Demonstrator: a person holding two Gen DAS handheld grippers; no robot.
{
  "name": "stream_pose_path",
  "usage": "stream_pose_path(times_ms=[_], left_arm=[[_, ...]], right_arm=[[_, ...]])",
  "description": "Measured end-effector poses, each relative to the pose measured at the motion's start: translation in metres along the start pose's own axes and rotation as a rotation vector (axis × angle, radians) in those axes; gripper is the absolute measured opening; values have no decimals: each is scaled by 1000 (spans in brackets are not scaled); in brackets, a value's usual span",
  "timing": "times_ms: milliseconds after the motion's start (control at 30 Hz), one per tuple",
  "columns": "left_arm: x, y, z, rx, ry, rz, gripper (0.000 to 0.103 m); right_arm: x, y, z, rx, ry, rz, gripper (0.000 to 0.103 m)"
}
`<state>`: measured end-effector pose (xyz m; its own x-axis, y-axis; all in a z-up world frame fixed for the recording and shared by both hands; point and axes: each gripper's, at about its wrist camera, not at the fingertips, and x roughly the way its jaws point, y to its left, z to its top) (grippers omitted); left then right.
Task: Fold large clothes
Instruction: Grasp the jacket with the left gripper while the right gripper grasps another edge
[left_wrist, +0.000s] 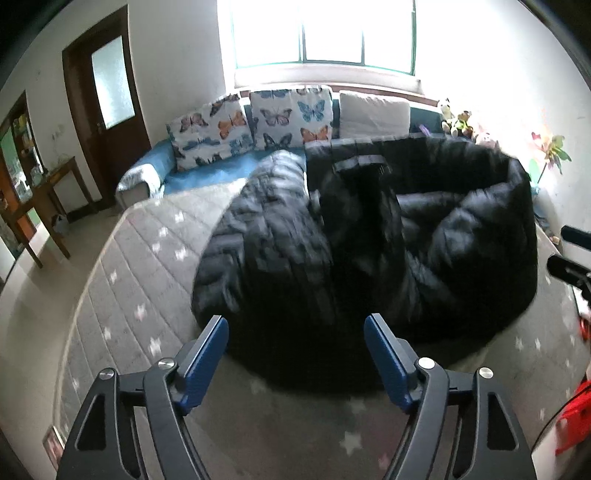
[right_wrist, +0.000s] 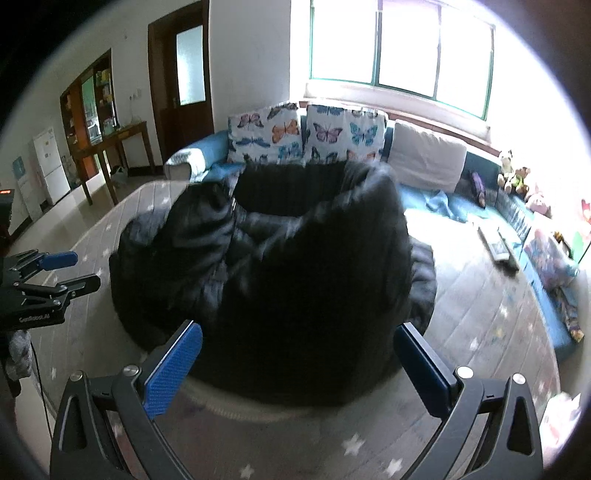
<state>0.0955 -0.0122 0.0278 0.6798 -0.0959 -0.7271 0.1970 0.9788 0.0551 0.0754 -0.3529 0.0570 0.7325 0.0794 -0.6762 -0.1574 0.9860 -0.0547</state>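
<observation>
**A:** While both cams are up, here's what I've got on my end. The jacket (left_wrist: 369, 236) is a big black puffy lump sitting on the grey star-print mattress (left_wrist: 140, 280), bunched up rather than flat. In the left cam one quilted part runs down toward me on the left and another rounded bulk sits to the right. It's pretty motion-blurred so I can't make out which part is sleeve and which is body.

**B:** What are the tools doing?

**A:** Left tool (left_wrist: 295, 332) is spread wide, blue pads (left_wrist: 207, 354) apart, gripping nothing, just hanging over the near edge of the jacket. Right tool (right_wrist: 297, 341) is the same deal, released and empty, with the jacket (right_wrist: 280, 258) filling the gap between its fingers in view. I can't tell if either one is actually touching fabric. From the right cam I can also see my left tool (right_wrist: 70, 269) off at the left edge, over the mattress (right_wrist: 480, 295).

**B:** Background?

**A:** Blue sofa (left_wrist: 192, 177) behind the mattress with butterfly cushions (left_wrist: 288, 118), a window (left_wrist: 325, 33) above it blowing out the exposure, and a dark wooden door (left_wrist: 107, 92) to the left.
</observation>
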Motion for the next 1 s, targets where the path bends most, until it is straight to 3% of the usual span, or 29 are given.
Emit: stream_pose_path(times_ms=[67, 267, 400, 467, 500, 567, 633, 733, 833, 1000], left_arm=[[7, 0, 17, 23, -9, 5, 77], [48, 1, 71, 55, 41, -88, 65], [79, -3, 95, 77, 92, -158, 61], [97, -7, 103, 89, 132, -195, 46], [105, -9, 105, 100, 146, -214, 35], [115, -15, 105, 125, 163, -235, 22], [114, -22, 104, 160, 137, -223, 18], [99, -27, 98, 188, 97, -230, 13], [77, -27, 89, 195, 67, -251, 12], [27, -28, 67, 210, 27, -288, 11]], right_arm=[[3, -6, 22, -15, -23, -28, 103], [29, -25, 76, -25, -27, -62, 103], [68, -34, 96, -46, 44, -106, 102], [92, -38, 97, -54, 105, -132, 96], [101, -41, 96, -59, 135, -147, 90], [118, -46, 93, -70, 188, -162, 76], [124, -51, 87, -64, 228, -166, 46], [111, -57, 80, -34, 225, -132, 29], [89, -53, 69, -50, 198, -132, 21], [48, -42, 52, -89, 143, -137, 19]])
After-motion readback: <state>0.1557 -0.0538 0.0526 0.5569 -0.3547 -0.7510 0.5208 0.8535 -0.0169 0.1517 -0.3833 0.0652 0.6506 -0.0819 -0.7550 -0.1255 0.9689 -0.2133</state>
